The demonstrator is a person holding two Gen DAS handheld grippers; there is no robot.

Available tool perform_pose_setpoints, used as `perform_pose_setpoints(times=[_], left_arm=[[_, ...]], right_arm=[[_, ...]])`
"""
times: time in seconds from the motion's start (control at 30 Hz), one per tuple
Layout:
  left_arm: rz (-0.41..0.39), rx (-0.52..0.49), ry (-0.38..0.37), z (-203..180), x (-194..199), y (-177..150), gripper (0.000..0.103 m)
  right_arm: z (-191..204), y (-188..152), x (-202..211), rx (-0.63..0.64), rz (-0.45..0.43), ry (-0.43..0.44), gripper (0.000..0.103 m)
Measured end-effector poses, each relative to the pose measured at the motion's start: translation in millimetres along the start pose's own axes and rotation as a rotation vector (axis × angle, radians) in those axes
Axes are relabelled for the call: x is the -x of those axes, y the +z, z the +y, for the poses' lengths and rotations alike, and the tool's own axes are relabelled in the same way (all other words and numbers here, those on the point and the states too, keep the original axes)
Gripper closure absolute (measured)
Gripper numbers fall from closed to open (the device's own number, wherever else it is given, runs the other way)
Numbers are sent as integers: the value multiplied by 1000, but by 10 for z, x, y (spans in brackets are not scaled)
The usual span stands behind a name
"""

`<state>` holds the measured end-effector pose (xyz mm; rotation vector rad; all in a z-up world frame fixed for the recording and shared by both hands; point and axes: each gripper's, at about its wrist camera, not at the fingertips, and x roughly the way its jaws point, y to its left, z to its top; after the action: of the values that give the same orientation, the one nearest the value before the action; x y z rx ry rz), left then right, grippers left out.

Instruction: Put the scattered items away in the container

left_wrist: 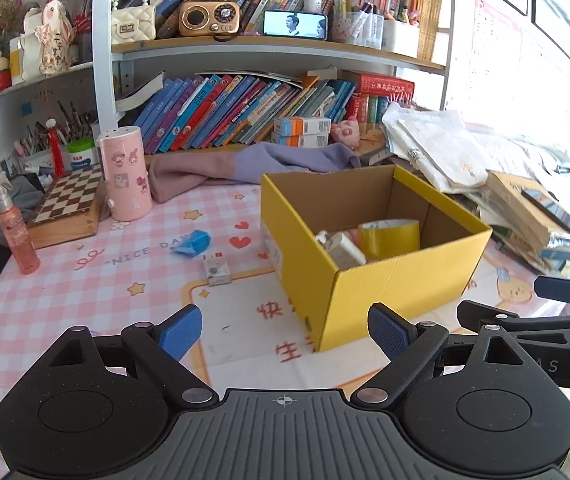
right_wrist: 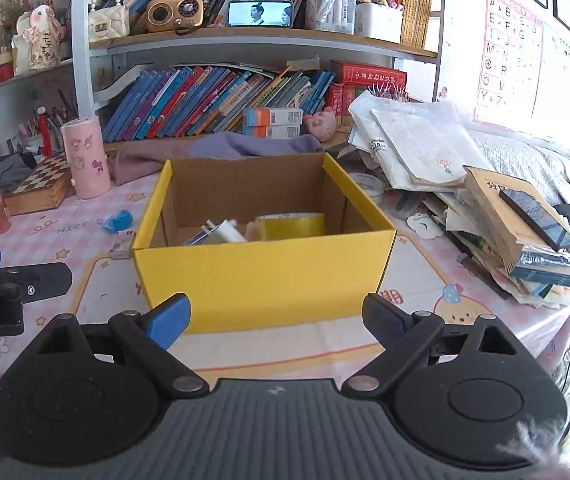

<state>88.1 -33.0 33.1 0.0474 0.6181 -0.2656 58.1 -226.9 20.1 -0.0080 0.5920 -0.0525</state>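
Yellow cardboard box (right_wrist: pixel 263 280) sits open on my pink checked table (left_wrist: pixel 85 304), holding one yellow tape roll (left_wrist: pixel 389 236) and one white charger plug (right_wrist: pixel 223 232). Two items lie outside, left of it: one blue crumpled wrapper (left_wrist: pixel 193 242), one small white carton (left_wrist: pixel 217 270). Both my left gripper (left_wrist: pixel 283 334) and right gripper (right_wrist: pixel 275 320) have jaws spread wide, empty.

Chessboard (left_wrist: pixel 69 199) beside pink canister (left_wrist: pixel 125 172); spray bottle (left_wrist: pixel 17 232) nearby; books (left_wrist: pixel 225 112) behind.

Matt corrugated cardboard box (right_wrist: pixel 261 276), glossy yellow tape roll (left_wrist: pixel 389 236), printed tablecloth (left_wrist: pixel 65 300).
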Motion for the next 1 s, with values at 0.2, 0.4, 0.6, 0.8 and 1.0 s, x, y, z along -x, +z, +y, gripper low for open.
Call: perform_pose_setpoints(times=[0.2,0.4,0.6,0.8,1.0], left_arm=[[33,-3,-14,172,98,-140,11],[70,-8,-40,307,168,-274,11],[111,-8,-63,448,229,-408,11],[179,-19,-94,541,260,-548,11],[203,7,-85,690,320,-652,11]], right_arm=[[233,-124,113,-9,27,-14,9],[443,-266,225,-13,51,-28,9],[640,-395,304,-10,85,-28,9],[822,-484,337,0,130,-15,9],[965,-538,340,15,166,4,9]])
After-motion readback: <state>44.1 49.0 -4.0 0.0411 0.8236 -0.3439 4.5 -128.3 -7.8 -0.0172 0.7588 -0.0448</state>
